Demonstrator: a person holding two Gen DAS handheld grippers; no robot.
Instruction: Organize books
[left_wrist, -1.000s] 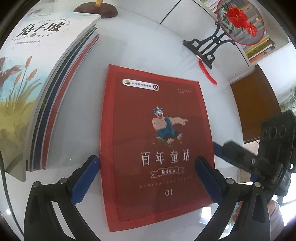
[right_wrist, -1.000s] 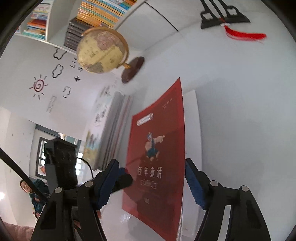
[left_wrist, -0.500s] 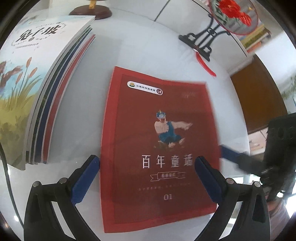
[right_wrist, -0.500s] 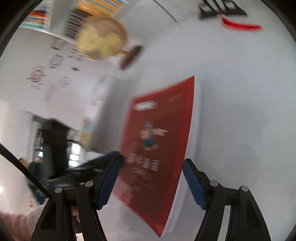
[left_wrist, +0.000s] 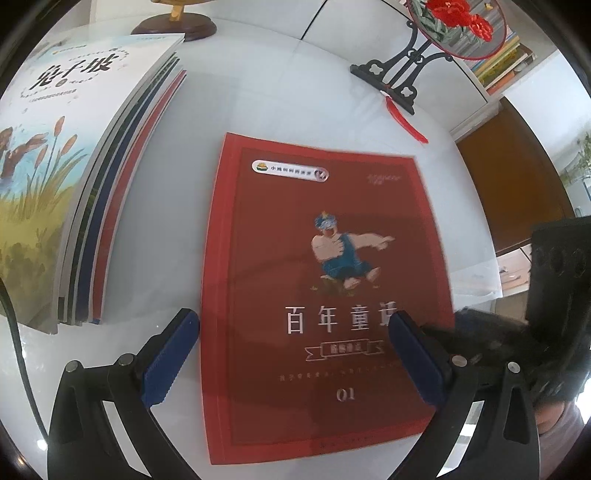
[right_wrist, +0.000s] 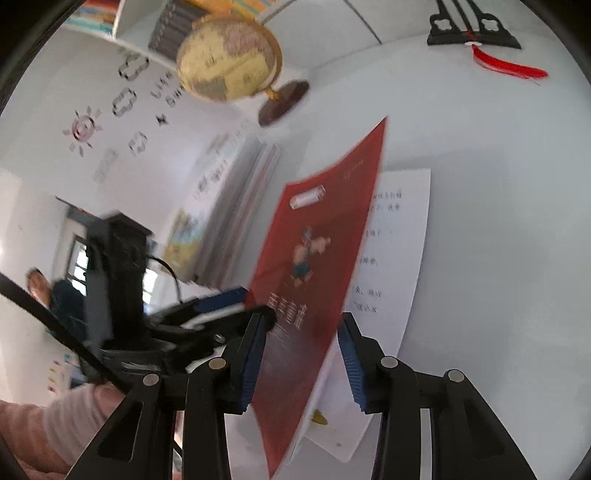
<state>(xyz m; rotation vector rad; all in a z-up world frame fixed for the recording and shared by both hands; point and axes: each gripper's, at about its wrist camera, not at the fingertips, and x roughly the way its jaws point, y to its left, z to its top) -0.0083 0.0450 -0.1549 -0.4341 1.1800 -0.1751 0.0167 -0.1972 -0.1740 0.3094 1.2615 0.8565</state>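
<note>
A thin red book (left_wrist: 325, 295) with a cartoon man on its cover lies on the white table, between the fingers of my open left gripper (left_wrist: 295, 354). A stack of books (left_wrist: 74, 158) with a reed-picture cover sits to its left. In the right wrist view the red cover (right_wrist: 314, 280) is lifted off a white inner page (right_wrist: 391, 266). My right gripper (right_wrist: 299, 358) has its jaws partly closed around the cover's edge, with a gap to the right pad. The right gripper also shows in the left wrist view (left_wrist: 491, 332), at the book's right edge.
A globe (right_wrist: 229, 59) on a dark wooden base stands at the back. A black stand with a round red-flower fan (left_wrist: 454, 26) and a red tassel (left_wrist: 406, 122) stands behind the book. Bookshelves line the wall. A person (right_wrist: 40, 291) is in the background.
My right gripper has narrowed its jaws around the red book's right edge and the cover has lifted, baring a white page. My left gripper stays open over the book.
</note>
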